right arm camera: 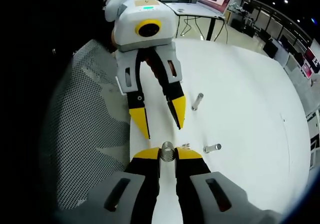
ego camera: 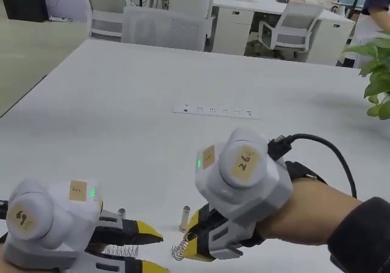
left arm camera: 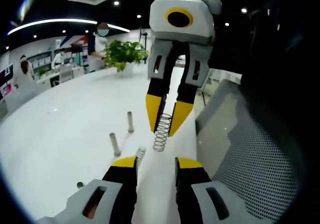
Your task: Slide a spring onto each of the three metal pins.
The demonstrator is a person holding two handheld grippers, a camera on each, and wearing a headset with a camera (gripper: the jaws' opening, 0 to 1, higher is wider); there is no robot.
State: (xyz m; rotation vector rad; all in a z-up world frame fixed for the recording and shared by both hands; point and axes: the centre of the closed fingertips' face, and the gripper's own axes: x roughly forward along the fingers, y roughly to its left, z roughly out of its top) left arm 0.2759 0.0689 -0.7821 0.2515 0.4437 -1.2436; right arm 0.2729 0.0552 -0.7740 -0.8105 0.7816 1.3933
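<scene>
In the head view's lower centre, the right gripper (ego camera: pixel 191 239) pinches a spring (ego camera: pixel 179 249) beside a metal pin (ego camera: pixel 185 218), while the left gripper's (ego camera: pixel 159 253) jaws stand spread at lower left.

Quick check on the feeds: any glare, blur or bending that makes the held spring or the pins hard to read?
Head view: even light, no harsh glare; the spring in the right tongs looks slightly soft. Left gripper view: fisheye curves the white table, yet the nearer upright pin reads crisp. Right gripper view: spring sharp, table edge bowed.
</scene>
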